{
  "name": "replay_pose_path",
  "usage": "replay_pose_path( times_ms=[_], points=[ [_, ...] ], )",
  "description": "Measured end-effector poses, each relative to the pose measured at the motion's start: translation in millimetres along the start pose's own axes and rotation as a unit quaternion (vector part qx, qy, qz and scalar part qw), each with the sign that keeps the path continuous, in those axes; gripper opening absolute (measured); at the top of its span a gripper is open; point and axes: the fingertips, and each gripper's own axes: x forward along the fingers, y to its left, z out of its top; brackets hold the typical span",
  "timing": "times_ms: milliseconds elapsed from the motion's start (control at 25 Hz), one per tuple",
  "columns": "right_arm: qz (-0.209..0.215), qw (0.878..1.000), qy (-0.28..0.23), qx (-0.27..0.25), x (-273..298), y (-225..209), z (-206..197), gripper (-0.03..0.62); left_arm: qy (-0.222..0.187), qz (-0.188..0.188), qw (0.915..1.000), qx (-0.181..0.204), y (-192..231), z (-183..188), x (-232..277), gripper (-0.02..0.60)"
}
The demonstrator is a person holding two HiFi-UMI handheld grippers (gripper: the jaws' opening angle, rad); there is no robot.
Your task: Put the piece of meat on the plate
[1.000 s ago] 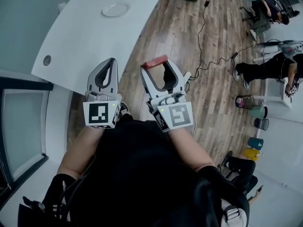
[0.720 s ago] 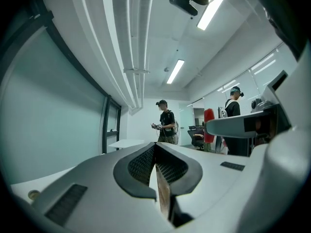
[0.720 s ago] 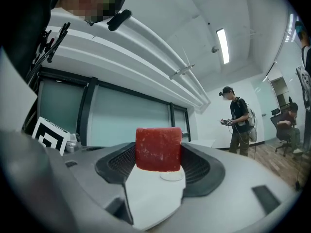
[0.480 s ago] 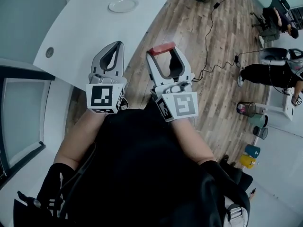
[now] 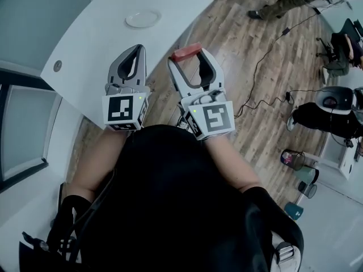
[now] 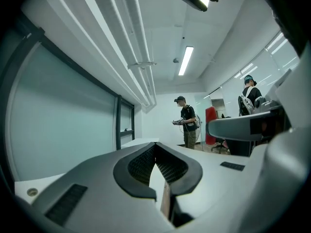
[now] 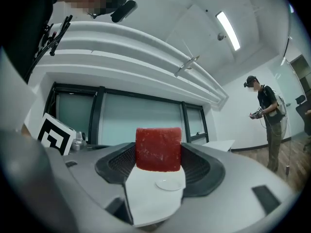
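The right gripper has its fingers clamped on the meat. The left gripper has its fingers together, empty. The worktop looks nearer now, so the plate, far left, is probably soon in reach.
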Motion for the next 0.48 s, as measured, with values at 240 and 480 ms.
replay_pose_path(
  times_ms=[240, 480],
  points=[
    [0.031, 0.999, 0.006, -0.002, -8, -47, -1, 0.287, 0.005, 0.032, 0.9995, -0.003, -39, -2, 28, 0.003],
    [0.056, 0.998, 0.01, 0.006, -10, -66, -3, 0.287, 0.013, 0.068, 0.9976, 0.004, -48, 0, 31, 0.003]
  ],
)
